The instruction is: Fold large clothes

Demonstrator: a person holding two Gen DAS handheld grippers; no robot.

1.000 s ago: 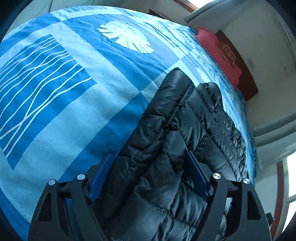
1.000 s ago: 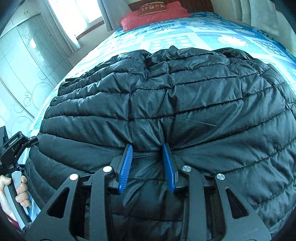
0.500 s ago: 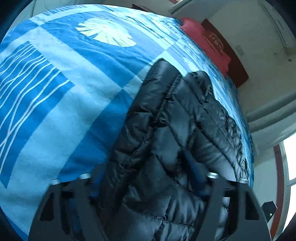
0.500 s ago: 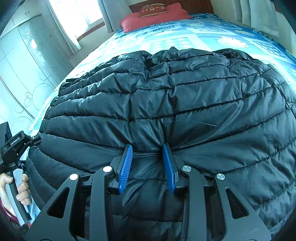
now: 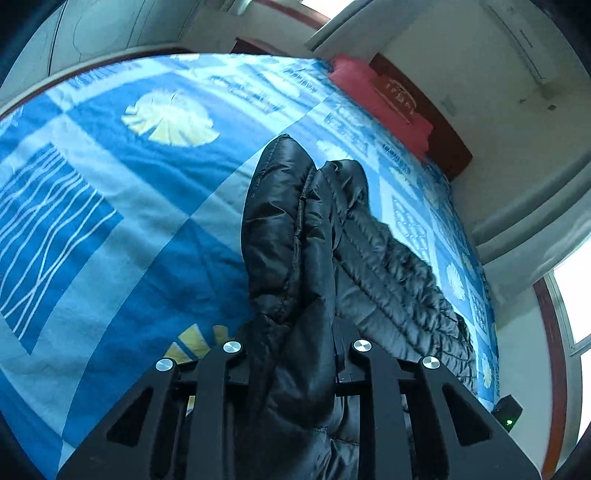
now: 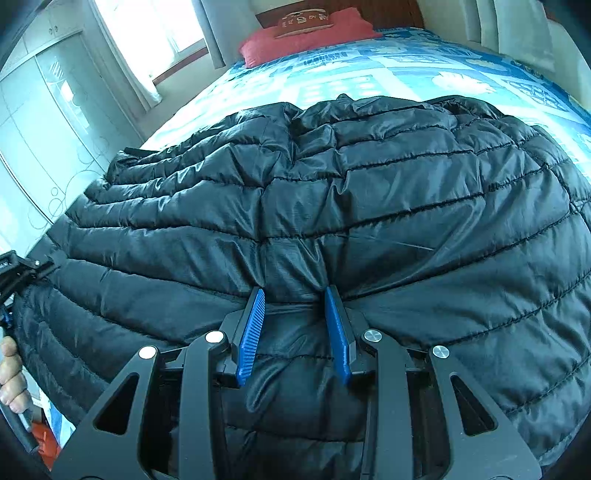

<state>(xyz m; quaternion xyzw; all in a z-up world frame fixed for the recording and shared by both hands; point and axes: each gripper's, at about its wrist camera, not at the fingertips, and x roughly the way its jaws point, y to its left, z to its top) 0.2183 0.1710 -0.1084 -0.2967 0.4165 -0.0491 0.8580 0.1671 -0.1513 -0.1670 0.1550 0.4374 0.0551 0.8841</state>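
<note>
Across the blue patterned bed (image 5: 110, 229) lies the black quilted jacket (image 6: 369, 206), spread flat for folding. At its near hem the right tool (image 6: 295, 332) pinches a ridge of fabric, likely anchoring that edge. The left tool (image 5: 291, 354) is closing on a bunched side section, lifted off the bed, probably to carry it over the body.

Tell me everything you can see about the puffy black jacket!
The jacket is shiny black and puffy, quilted in stitched rows. It lies spread over a blue patterned bedspread, near a red pillow. The left gripper is closing on a bunched part of it, which rises off the bed. The right gripper pinches a fold at its near edge between blue pads.
</note>
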